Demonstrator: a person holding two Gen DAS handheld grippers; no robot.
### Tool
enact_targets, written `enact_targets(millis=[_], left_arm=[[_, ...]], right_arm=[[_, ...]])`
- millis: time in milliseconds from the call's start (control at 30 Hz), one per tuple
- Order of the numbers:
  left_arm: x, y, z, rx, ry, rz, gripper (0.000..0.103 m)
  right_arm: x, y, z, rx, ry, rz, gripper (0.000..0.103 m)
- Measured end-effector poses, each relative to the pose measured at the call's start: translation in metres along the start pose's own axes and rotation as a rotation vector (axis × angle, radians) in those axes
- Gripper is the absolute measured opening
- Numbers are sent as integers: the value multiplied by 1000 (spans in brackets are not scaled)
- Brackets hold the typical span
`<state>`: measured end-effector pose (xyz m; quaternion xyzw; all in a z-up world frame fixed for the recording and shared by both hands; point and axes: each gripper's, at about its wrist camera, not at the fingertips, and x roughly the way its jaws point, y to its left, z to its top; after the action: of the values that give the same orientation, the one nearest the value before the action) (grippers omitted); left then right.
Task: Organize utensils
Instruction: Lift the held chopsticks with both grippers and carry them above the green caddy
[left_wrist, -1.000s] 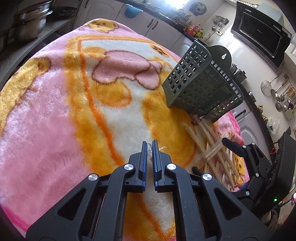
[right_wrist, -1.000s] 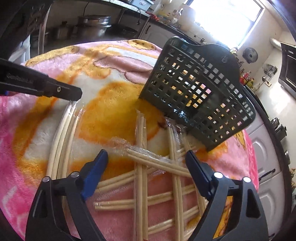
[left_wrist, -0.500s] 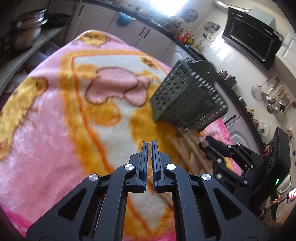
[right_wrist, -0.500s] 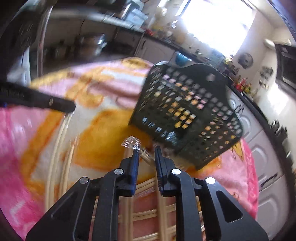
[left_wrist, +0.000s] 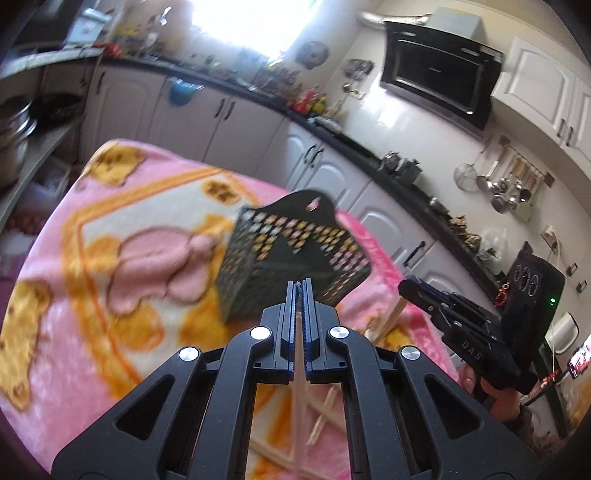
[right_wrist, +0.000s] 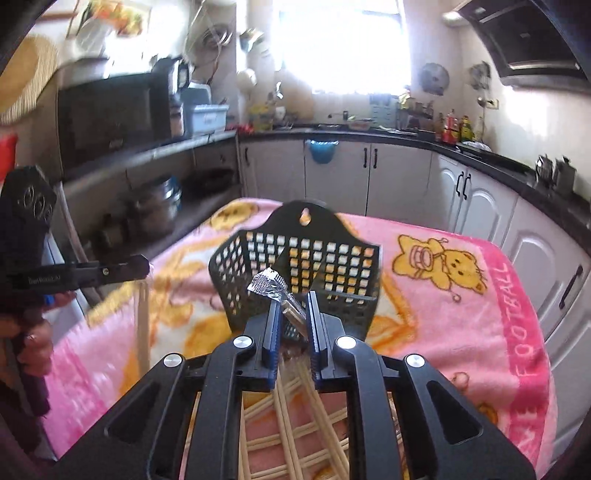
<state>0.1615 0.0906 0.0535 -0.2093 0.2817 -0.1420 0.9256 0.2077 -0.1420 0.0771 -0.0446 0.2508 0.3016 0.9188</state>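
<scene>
Nearest me, my left gripper (left_wrist: 300, 291) is pinched fully together on a pair of pale chopsticks (left_wrist: 297, 354) that runs down between the pads. My right gripper (right_wrist: 291, 310) has just been closing; its jaws now stand nearly together, clamped on a second, plastic-wrapped pair (right_wrist: 291, 314), whose crinkled wrapper end (right_wrist: 266, 285) sticks up past the fingertips. Both grippers are raised above the pink blanket (right_wrist: 461, 325). Under them more chopsticks (right_wrist: 295, 435) lie crisscrossed on the blanket. Just past those stands the dark perforated utensil basket (right_wrist: 332, 266), tilted, open top toward me. In the right view, my left hand (right_wrist: 33, 332) grips its handle at the left edge. Beyond the blanket run white kitchen cabinets (right_wrist: 399, 177) under a dark counter.
</scene>
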Motion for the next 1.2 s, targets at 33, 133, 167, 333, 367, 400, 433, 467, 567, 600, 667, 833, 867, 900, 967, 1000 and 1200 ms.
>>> enact_targets(millis=[33,133,167,333,367,400,433,467,567,600,667,833,867,900,967,1000,1200], left_arm=[[1,-5,4,11,-5,-12,1],[2,-21,15,43,-22,-46,1],[2,-25,18,52,-28,-54,1],[0,-44,36,93,-65,-90,0],[-1,-47,40,99,-75,-97,0],[-1,-51,45,105,-85,-102,0],[-3,-53,48,110,-92,-106,0],[-4,-57,53,119,-104,-109,0],[-7,-65,67,135,-133,-122,0],[-7,-69,72,140,-142,-128,0],[-8,-74,80,147,-158,-137,0],[-13,-87,101,155,-215,-158,0],[-16,-88,105,151,-228,-163,0],[-17,-90,110,151,-240,-167,0],[-19,-93,119,154,-264,-163,0],[-18,-94,124,155,-274,-160,0],[-10,-94,141,179,-304,-106,0]], right_arm=[[-4,-4,3,12,-13,2,12],[-16,-9,12,39,-47,18,8],[-19,-10,14,44,-57,22,7],[-32,-15,34,72,-102,48,5],[-35,-15,39,76,-117,58,5],[-37,-14,43,73,-127,58,5],[-39,-14,47,70,-142,58,5],[-41,-13,51,71,-155,61,5],[-49,-12,68,66,-200,71,5],[-51,-13,73,65,-215,77,5],[-55,-13,84,66,-243,82,5],[-67,-14,107,51,-316,84,5],[-69,-14,112,47,-328,83,5],[-69,-16,115,44,-338,81,5],[-70,-18,125,43,-357,79,5],[-70,-19,128,42,-362,74,5],[-56,-29,142,40,-383,38,5]])
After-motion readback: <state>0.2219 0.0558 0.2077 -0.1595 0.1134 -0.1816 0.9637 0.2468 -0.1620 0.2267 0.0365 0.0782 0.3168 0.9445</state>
